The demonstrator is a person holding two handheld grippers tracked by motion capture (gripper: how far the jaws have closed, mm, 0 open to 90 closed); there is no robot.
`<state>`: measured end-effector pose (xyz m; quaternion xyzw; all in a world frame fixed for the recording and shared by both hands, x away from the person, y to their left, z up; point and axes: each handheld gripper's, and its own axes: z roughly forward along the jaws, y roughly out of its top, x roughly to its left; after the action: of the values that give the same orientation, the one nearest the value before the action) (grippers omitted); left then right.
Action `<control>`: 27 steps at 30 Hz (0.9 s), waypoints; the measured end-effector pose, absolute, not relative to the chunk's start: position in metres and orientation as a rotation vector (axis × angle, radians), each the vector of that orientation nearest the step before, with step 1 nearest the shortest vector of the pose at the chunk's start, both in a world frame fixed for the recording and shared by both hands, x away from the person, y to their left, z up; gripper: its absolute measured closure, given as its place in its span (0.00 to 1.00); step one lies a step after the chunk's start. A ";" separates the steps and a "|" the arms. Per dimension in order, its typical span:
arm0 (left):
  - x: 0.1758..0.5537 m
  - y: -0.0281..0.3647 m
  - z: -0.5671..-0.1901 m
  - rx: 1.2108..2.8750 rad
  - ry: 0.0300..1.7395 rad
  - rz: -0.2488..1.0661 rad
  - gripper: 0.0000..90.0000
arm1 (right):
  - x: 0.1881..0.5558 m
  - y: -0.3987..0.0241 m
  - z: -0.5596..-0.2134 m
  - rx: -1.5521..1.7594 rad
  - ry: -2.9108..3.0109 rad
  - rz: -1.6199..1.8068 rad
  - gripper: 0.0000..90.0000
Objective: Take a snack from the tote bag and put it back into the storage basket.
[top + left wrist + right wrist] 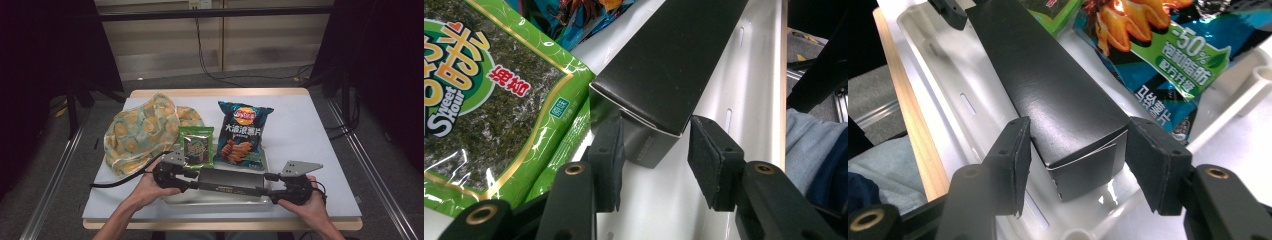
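A long black box (230, 181) lies lengthwise in a shallow white tray (215, 200) at the table's front. My left gripper (194, 184) is at the box's left end. In the left gripper view, this gripper (654, 165) has its jaws on either side of that end of the box (674, 55), with a slim gap at the right pad. My right gripper (270, 190) is at the box's other end. In the right gripper view, it (1078, 170) straddles the end of the box (1048, 85), with a gap at the left pad.
A green seaweed pack (196, 146) and a blue bag of crisps (241, 132) lean over the tray's far rim. A yellow-and-green patterned cloth (140, 132) lies at the left. The table's wooden front edge (903, 100) runs close behind the tray.
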<state>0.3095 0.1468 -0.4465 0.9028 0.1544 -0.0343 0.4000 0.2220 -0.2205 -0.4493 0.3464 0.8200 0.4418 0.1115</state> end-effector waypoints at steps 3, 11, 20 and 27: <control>0.308 0.142 -0.450 2.298 0.369 -0.097 0.65 | 0.223 -0.223 -0.449 1.033 2.394 1.291 0.52; 0.303 0.136 -0.454 2.284 0.356 -0.138 0.65 | 0.223 -0.231 -0.448 1.052 2.385 1.340 0.45; 0.295 0.137 -0.451 2.326 0.300 -0.156 0.65 | 0.218 -0.237 -0.447 1.052 2.400 1.364 0.46; 0.297 0.146 -0.447 2.271 0.350 -0.134 0.59 | 0.220 -0.237 -0.441 1.041 2.349 1.424 0.40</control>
<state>0.2971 0.1459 -0.4469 0.9010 0.1388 -0.0533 0.4076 0.2202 -0.2368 -0.4413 0.3527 0.7954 0.4823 0.1019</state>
